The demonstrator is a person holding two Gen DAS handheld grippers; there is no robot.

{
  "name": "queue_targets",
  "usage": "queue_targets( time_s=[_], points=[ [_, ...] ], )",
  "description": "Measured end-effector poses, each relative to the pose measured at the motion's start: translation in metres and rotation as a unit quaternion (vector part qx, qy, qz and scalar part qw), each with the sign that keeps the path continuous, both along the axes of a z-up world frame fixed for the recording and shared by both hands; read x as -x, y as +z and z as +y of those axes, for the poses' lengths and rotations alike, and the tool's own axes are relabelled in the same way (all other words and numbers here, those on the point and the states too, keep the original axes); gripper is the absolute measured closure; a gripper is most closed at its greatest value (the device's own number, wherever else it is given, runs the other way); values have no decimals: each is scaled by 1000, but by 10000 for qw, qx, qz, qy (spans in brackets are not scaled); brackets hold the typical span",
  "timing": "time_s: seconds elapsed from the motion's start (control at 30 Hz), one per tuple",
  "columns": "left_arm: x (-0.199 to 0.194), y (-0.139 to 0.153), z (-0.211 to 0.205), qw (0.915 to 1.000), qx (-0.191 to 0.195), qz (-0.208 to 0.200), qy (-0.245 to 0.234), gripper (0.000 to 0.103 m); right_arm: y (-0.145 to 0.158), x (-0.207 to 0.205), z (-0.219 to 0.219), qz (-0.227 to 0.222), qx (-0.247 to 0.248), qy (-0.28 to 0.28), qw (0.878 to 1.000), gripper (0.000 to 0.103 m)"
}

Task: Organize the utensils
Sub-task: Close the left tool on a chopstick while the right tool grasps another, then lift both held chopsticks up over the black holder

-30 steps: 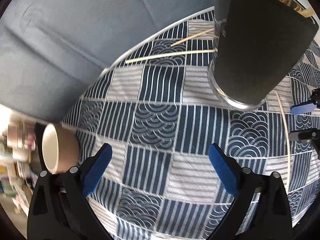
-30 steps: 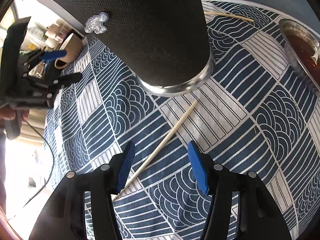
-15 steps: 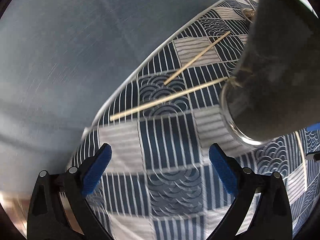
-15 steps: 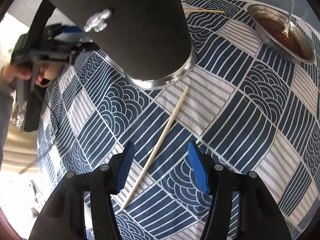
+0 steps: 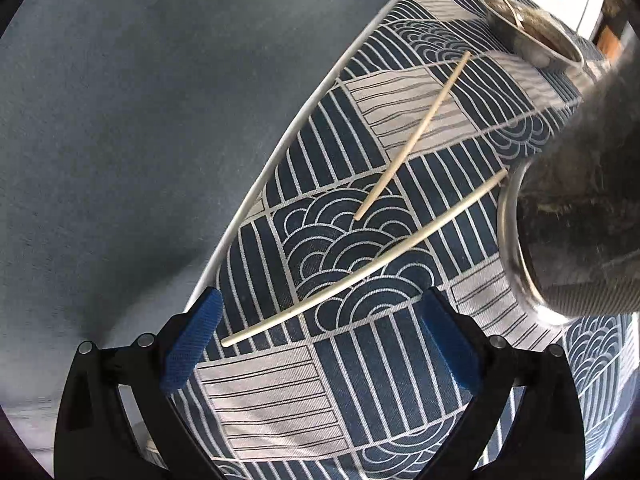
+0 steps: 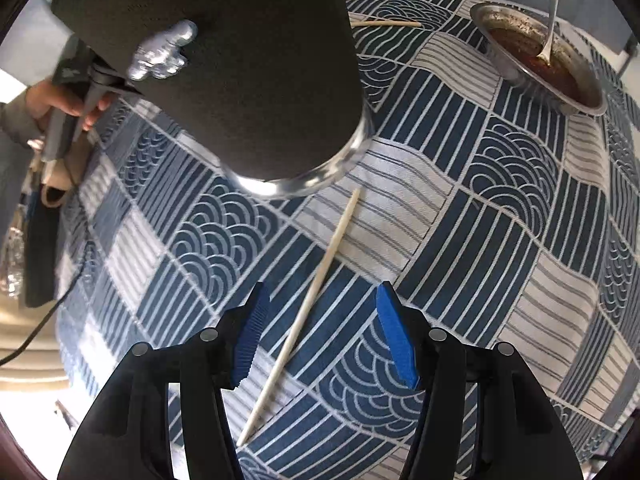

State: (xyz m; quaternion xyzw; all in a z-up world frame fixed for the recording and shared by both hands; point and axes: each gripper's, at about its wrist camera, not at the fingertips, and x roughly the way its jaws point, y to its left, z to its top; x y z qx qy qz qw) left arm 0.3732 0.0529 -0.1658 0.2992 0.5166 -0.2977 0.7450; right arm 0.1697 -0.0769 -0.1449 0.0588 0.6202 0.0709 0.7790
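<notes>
A tall black holder with a shiny metal base stands on the patterned blue and white tablecloth; it also shows at the right edge of the left wrist view. My left gripper is open just above a long wooden chopstick lying flat near the table's edge. A second chopstick lies beyond it. My right gripper is open and straddles a third chopstick lying in front of the holder. Another chopstick lies behind the holder.
A metal bowl with brown residue and a spoon sits at the far right; it also shows in the left wrist view. The table's white rim runs just left of the left gripper, with grey floor beyond.
My left gripper swung left and down toward the two chopsticks by the table's edge. My right gripper moved in over the chopstick in front of the holder. Both stayed open.
</notes>
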Motion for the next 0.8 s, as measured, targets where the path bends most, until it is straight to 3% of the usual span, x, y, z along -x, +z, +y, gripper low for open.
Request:
queue_targets(
  time_s=[0.17, 0.23, 0.3, 0.37, 0.43, 0.5, 0.6, 0.7, 0.8],
  points=[
    [-6, -4, 13, 9963, 436, 389, 635, 8, -2, -4, 13, 11, 343, 355, 9988, 52],
    [-3, -4, 15, 9957, 478, 381, 696, 11, -3, -3, 21, -38, 584, 525, 9969, 62],
    [1, -1, 13, 9956, 504, 390, 684, 23, -2, -1, 18, -88, 596, 627, 9962, 68],
    [7, 4, 7, 9957, 494, 416, 657, 36, -2, -1, 13, -148, 779, 801, 9936, 89],
    [15, 7, 0, 9955, 486, 433, 691, 49, -1, 2, 9, -236, 931, 1110, 9892, 96],
    [25, 9, -5, 9943, 462, 501, 817, 69, -2, 2, 2, -212, 843, 1200, 9890, 98],
    [36, 9, -12, 9924, 376, 581, 1018, 88, -3, -1, -13, -116, 524, 1104, 9924, 99],
    [48, 7, -12, 9892, 251, 660, 1286, 98, -4, -3, -27, -12, 206, 1117, 9935, 98],
    [67, 8, -14, 9862, 132, 633, 1527, 98, -3, -5, -36, 0, 51, 1253, 9921, 98]
  ],
)
